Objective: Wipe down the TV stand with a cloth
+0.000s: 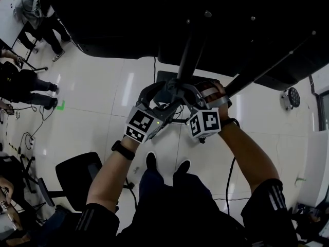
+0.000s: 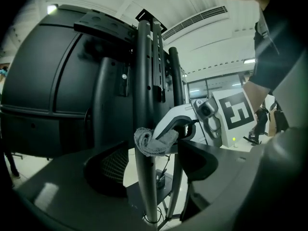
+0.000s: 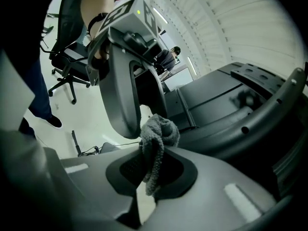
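Here the grey cloth (image 3: 156, 143), a nubbly terry wad bunched into a roll, sits pinched between the closed jaws of the right gripper (image 3: 153, 170). It presses against the TV stand (image 2: 146, 81), on its near black upright pole (image 2: 147, 191). The left gripper (image 2: 151, 170) straddles that pole, jaws apart.

**Cloth** (image 3: 158, 134): small, grey, looped terry weave, bunched into a wad. It is clamped between the jaws of the right gripper (image 3: 153, 170). The wad bulges past the jaw tips and one loose end hangs down below the pinch. In the left gripper view the wad (image 2: 153, 141) lies against the nearer upright of the stand.

**TV stand** (image 2: 147, 71): black metal, standing upright. It has slender round uprights set close side by side, a slotted mounting bracket high up, and a low dark shelf near the foot. A large black screen back (image 2: 43, 81) is mounted on its left.
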Tool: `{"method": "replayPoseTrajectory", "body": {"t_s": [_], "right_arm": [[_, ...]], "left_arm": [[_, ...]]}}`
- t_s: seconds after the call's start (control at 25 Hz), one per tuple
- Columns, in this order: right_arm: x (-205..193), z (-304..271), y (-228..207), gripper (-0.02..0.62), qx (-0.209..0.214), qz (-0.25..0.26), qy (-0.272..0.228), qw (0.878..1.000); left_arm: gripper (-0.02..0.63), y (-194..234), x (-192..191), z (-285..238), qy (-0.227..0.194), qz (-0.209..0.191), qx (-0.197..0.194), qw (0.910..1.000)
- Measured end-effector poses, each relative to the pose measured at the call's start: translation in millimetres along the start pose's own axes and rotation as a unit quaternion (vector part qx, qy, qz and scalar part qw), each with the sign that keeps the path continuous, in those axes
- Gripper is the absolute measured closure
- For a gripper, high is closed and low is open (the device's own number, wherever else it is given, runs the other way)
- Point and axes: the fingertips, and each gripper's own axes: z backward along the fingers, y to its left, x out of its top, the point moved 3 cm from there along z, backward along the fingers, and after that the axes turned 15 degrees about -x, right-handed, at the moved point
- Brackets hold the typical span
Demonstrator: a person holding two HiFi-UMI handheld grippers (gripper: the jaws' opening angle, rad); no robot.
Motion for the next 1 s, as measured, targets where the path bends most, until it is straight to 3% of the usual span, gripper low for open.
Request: {"method": "replayPoseTrajectory", "body": {"t_s": [0.4,1.0], "right_arm": [[-21,-22,77,0.569,0.028,-0.023,0.015,0.999],[-80,-54,231,0.569,0.089,-0.084,0.096,0.988]], "left_arm": [[0.255,4,-75,-6,0.022,0.039,-0.004,0.999],[0.236,3,-220,-24,0.074,0.112,-0.026,0.9906]]}}
